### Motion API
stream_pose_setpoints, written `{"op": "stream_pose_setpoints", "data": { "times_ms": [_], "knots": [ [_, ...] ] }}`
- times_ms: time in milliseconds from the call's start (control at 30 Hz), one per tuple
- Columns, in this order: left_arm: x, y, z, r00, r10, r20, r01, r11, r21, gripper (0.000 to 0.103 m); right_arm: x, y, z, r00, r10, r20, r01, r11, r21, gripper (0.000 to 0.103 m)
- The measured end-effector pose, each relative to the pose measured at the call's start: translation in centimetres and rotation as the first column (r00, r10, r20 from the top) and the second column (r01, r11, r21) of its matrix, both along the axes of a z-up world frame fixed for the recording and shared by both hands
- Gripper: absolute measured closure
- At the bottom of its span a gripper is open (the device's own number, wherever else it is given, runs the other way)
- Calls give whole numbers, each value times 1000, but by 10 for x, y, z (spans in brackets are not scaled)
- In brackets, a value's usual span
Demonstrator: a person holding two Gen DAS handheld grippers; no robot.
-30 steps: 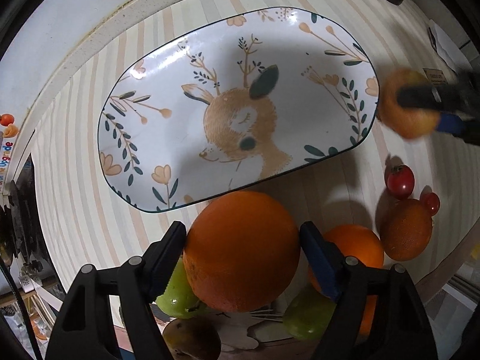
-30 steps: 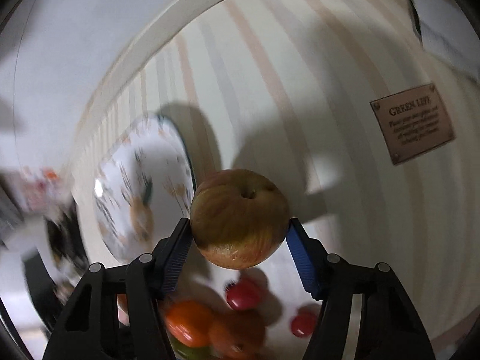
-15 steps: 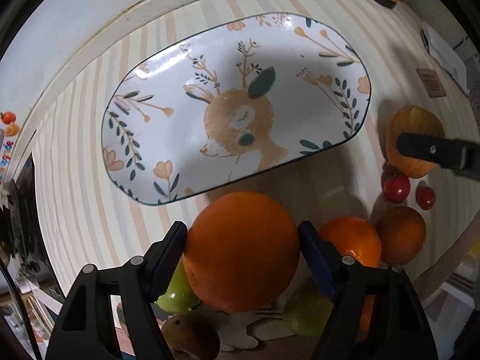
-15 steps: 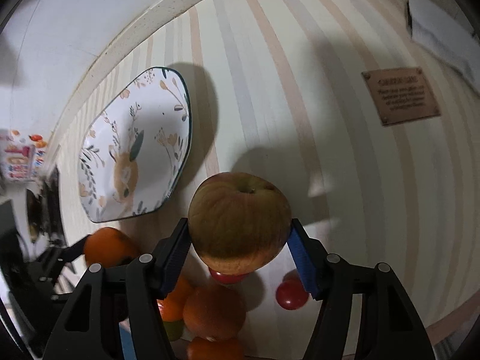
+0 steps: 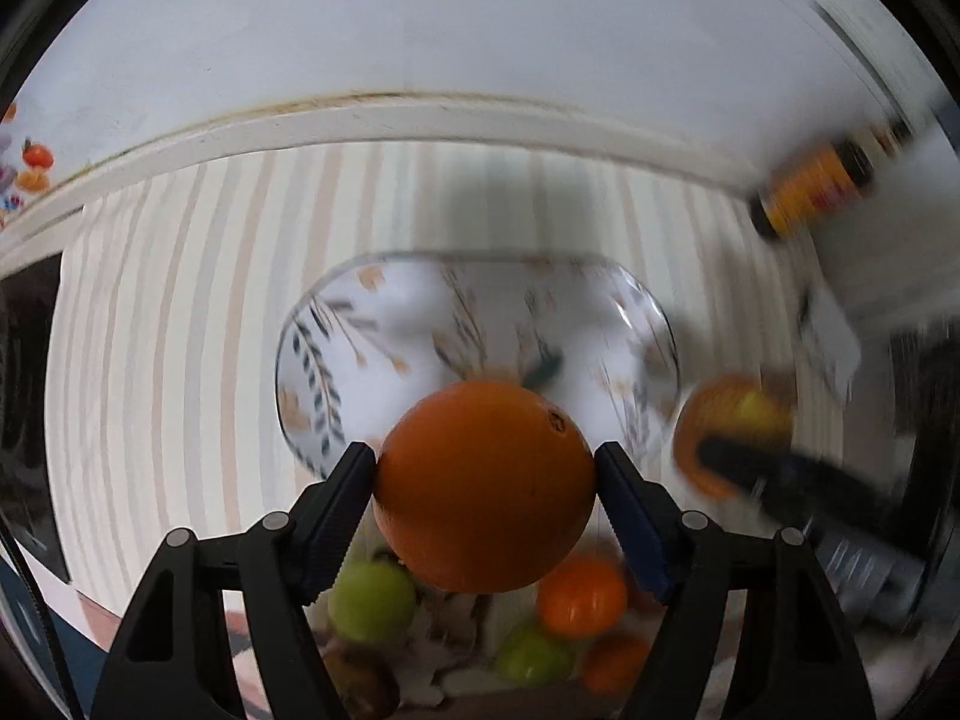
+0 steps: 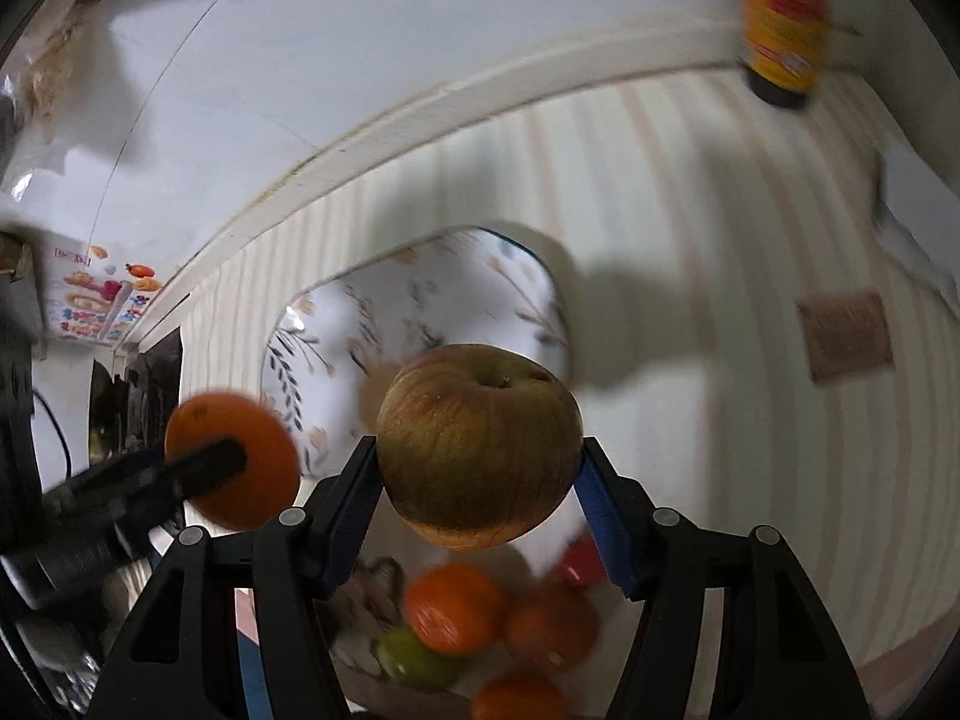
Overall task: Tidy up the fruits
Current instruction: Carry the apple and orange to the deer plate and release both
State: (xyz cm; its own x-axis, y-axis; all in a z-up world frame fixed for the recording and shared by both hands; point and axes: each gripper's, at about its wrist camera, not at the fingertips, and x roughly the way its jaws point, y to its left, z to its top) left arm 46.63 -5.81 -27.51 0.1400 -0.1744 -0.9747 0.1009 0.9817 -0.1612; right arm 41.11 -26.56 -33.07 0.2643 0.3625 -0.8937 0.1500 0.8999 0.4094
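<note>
1. My left hand-held gripper (image 5: 485,483) is clamped on a large orange (image 5: 483,486), one finger pressed to each side, and I hold it raised above the desk (image 5: 180,324).
2. My right hand-held gripper (image 6: 479,474) is closed around a reddish-green apple (image 6: 478,445), stem dimple turned up, also held off the desk.
3. In the right wrist view the orange sits to the left of the apple; the two fruits are near each other but apart.
4. Beyond both fruits lies an oval patterned plate (image 5: 384,324), flat on the striped cloth covering the desk, with nothing on it that I can see. It is blurred, so its print is hard to read.
5. Below my grippers is a loose cluster of fruit: a green one (image 5: 372,600), a smaller orange (image 5: 581,597), a second green one (image 5: 531,657) and a brownish one (image 5: 360,684) in the left wrist view.
6. The right wrist view adds a small red tomato (image 6: 577,564) beside that cluster.
7. A dark bottle with a yellow label (image 6: 783,18) stands at the far edge of the desk, close to the white wall.
8. A small brown printed tag (image 6: 845,335) lies on the cloth to the right of the plate, well apart from it.
9. Shadows fall across the plate's far rim and the cloth beside it.
</note>
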Motion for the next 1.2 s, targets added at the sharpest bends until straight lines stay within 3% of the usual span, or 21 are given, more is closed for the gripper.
{"op": "stream_pose_setpoints", "data": {
  "times_ms": [233,300,433,533,633,767,933,1000,1067,1133,1200],
  "knots": [
    [63,27,-63,964,200,-174,-210,977,-42,31,61,52,-30,991,105,-85,-106,994,-15,36],
    [69,28,-66,962,220,-164,-230,972,-44,31,75,61,-38,985,135,-110,-140,989,-39,36],
    [83,22,-55,964,208,-167,-224,971,-82,42,94,69,-47,975,168,-144,-181,980,-81,36],
    [88,10,-47,978,155,-139,-161,986,-34,42,102,69,-50,973,173,-155,-190,977,-101,36],
    [92,4,-57,981,133,-142,-131,991,21,40,103,58,-54,972,158,-173,-186,970,-156,36],
    [91,11,-61,980,141,-142,-142,990,4,39,103,40,-59,971,144,-193,-169,978,-119,36],
    [87,8,-54,986,122,-116,-117,992,49,39,104,30,-61,973,129,-190,-154,981,-121,35],
    [82,10,-47,989,116,-92,-111,992,67,40,105,27,-62,972,127,-196,-151,982,-116,28],
    [73,13,-37,992,113,-52,-108,990,89,40,100,23,-52,978,121,-171,-147,978,-149,11],
    [63,15,-29,995,104,-10,-102,987,125,34,94,17,-40,982,119,-144,-143,976,-166,10],
    [50,17,-25,996,92,17,-93,984,152,11,83,14,-26,986,114,-124,-139,968,-207,10]
  ]
}}
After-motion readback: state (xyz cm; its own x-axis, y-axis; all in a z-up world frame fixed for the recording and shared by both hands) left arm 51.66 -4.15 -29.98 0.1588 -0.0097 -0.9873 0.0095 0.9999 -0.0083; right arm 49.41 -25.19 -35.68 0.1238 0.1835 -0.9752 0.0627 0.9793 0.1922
